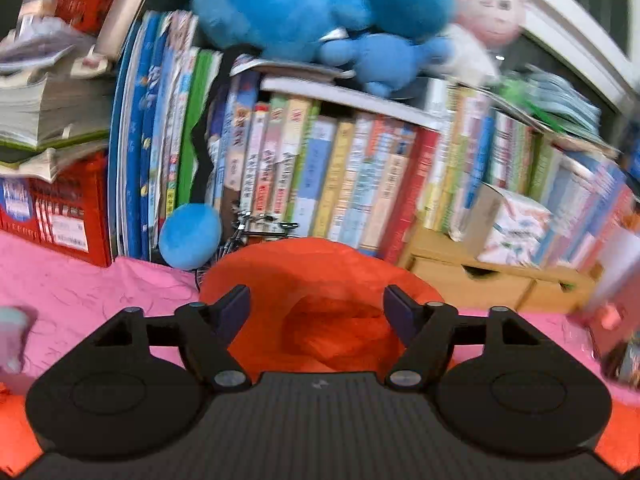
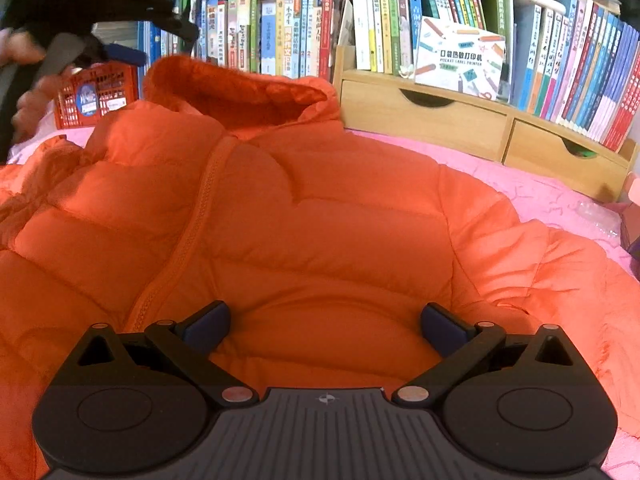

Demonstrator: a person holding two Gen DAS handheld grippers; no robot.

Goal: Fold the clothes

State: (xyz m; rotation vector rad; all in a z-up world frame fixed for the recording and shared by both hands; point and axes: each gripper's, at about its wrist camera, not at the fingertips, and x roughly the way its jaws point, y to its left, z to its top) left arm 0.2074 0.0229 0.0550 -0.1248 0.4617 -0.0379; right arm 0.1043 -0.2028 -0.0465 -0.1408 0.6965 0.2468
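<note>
An orange hooded puffer jacket lies front up and zipped on the pink sheet, with its hood toward the bookshelf. My right gripper hovers low over the chest, open, with only jacket fabric below its pads. In the left wrist view my left gripper is open and empty. It points at the hood from just above the jacket. In the right wrist view a hand holds that left tool at the top left, blurred.
A packed bookshelf runs behind the bed. Blue plush toys and a pink doll sit on top of it. A red crate stands left, a wooden drawer unit right, with a label printer box on it.
</note>
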